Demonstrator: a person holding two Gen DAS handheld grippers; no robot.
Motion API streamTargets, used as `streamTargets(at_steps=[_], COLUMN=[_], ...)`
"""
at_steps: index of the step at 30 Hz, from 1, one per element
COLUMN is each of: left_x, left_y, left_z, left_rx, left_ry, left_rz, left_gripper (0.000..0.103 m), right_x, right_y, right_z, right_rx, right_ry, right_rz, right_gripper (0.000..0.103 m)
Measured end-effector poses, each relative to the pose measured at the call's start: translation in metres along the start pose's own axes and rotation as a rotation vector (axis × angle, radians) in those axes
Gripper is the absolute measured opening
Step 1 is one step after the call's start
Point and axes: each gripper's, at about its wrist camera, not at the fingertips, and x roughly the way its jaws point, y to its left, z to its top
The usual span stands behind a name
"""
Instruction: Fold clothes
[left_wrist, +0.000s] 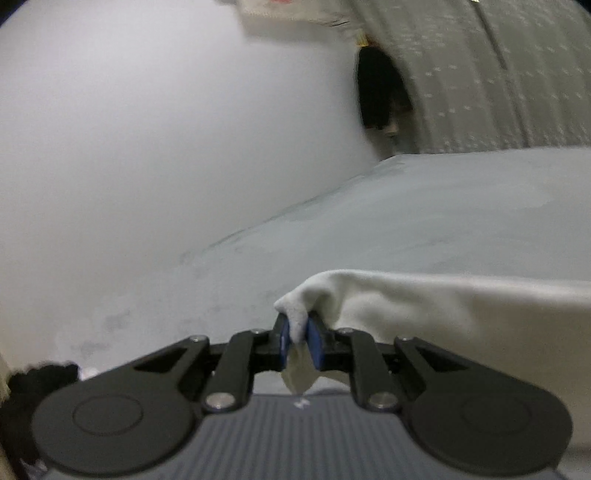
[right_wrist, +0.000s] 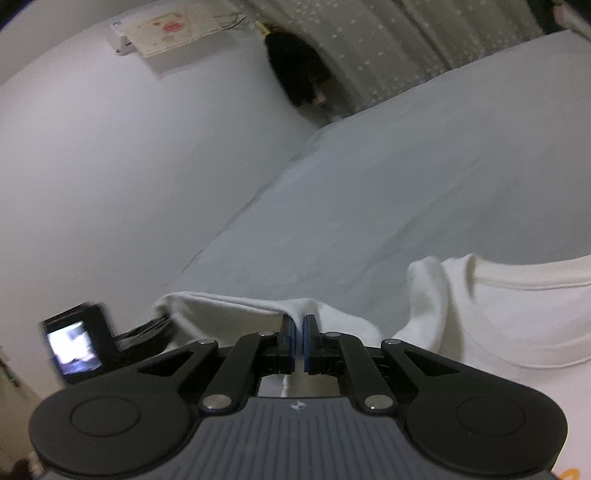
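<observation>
A white garment lies on a pale grey bed. In the left wrist view my left gripper is shut on a bunched corner of it, and white cloth shows between the blue pads. From that pinch the fabric stretches off to the right. In the right wrist view my right gripper is shut on a fold of the same white garment, whose cloth drapes over the fingertips. A ribbed neckline curves at the right. The left gripper's body with its lit screen sits at the lower left, partly under the cloth.
The grey bed sheet runs back to a plain white wall. A patterned curtain hangs at the far end, with a dark garment hung next to it. A wall unit under a cloth cover sits high up.
</observation>
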Motion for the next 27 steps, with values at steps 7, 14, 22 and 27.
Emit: streamTargets(at_steps=[7, 14, 22, 27], left_x=[0.015, 0.029, 0.034, 0.063], left_y=[0.03, 0.06, 0.103, 0.102], left_z=[0.009, -0.012, -0.043, -0.046], left_rx=[-0.313, -0.509, -0.803, -0.87], left_ry=[-0.125, -0.008, 0.253, 0.322], left_rz=[-0.043, -0.081, -0.297, -0.359], left_gripper=[0.012, 0.014, 0.058, 0.067], right_x=[0.018, 0.052, 0.054, 0.054], right_y=[0.016, 0.033, 0.036, 0.036], right_z=[-0.017, -0.044, -0.049, -0.047], right_rx=[-0.076, -0.172, -0.202, -0.198], right_ry=[0.118, 0.283, 0.296, 0.294], right_rz=[0.065, 0.044, 0.038, 0.038], right_gripper=[0.005, 0.006, 0.006, 0.006])
